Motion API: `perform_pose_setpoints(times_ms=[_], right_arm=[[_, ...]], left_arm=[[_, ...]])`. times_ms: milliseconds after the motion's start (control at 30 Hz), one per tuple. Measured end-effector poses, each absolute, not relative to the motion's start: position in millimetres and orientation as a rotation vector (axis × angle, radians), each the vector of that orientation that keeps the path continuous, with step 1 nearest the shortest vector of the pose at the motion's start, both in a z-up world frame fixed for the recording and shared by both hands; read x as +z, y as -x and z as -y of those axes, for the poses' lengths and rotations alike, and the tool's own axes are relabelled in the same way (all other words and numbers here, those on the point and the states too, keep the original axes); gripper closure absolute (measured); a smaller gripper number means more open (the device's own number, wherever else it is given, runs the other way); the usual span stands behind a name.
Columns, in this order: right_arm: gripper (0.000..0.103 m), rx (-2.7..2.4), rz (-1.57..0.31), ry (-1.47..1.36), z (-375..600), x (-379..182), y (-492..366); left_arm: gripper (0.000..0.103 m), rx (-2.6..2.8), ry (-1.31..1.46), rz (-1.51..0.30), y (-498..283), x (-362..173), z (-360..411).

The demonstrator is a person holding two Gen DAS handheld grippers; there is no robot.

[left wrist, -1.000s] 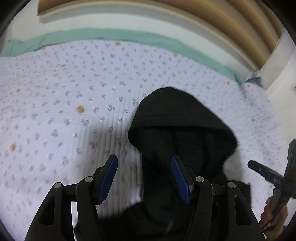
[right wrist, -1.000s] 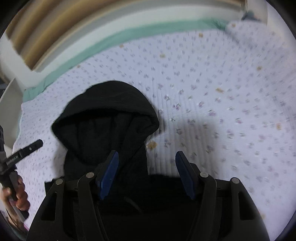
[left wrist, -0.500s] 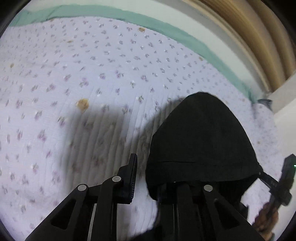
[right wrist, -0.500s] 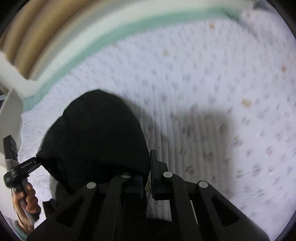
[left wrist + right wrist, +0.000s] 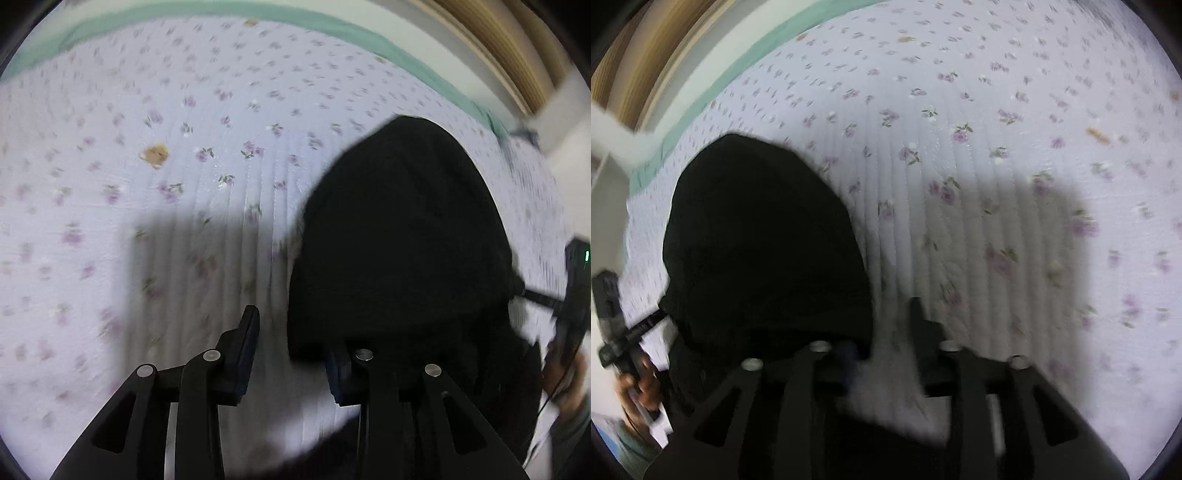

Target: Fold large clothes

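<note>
Your bed [image 5: 184,110], under its lilac flowered quilt, fills both views. The black hoodie [image 5: 399,236] lies on it, hood folded over the body. Your left hand-held gripper [image 5: 291,354] sits at the hood's near left edge, jaws opening, quilt showing between them. Your right hand-held gripper [image 5: 882,350] sits at the hood's near right edge, blurred, jaws opening, nothing pinched.
</note>
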State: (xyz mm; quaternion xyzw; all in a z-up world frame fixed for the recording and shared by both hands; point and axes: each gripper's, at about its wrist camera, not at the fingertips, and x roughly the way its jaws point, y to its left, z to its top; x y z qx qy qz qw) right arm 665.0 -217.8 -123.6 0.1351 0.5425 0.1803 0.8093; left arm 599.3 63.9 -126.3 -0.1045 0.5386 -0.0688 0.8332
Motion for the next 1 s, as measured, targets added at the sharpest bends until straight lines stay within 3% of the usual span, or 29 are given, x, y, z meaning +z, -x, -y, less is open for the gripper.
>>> perform_pose_setpoints(times_ms=[267, 400, 567, 600, 667, 867, 1000], right_arm=[[0.062, 0.461, -0.978, -0.194, 224.9, -35.5, -630.2], [0.062, 0.497, -0.926, -0.164, 184.0, -20.8, -667.3], [0.062, 0.501, -1.092, -0.085, 146.4, -87.8, -696.6], [0.064, 0.493, -1.125, -0.070, 137.6, -103.1, -703.1], [0.069, 0.489, -1.169, -0.080, 137.6, -129.6, -705.5], [0.070, 0.502, -1.164, -0.118, 151.6, -115.4, -706.3], [0.055, 0.585, -1.105, -0.174, 174.3, -78.3, -701.5]], left_arm=[[0.069, -0.250, 0.231, -0.943, -554.1, -36.2, -68.1], [0.045, -0.270, 0.252, -0.879, -601.5, -25.7, -49.4], [0.047, -0.224, 0.241, -1.102, -641.7, -109.1, -35.9], [0.054, -0.214, 0.241, -1.147, -642.2, -125.2, -34.0], [0.054, -0.209, 0.270, -1.177, -638.8, -152.7, -38.9], [0.054, -0.222, 0.261, -1.126, -626.7, -133.8, -47.0], [0.054, -0.291, 0.247, -0.996, -606.7, -78.4, -59.0]])
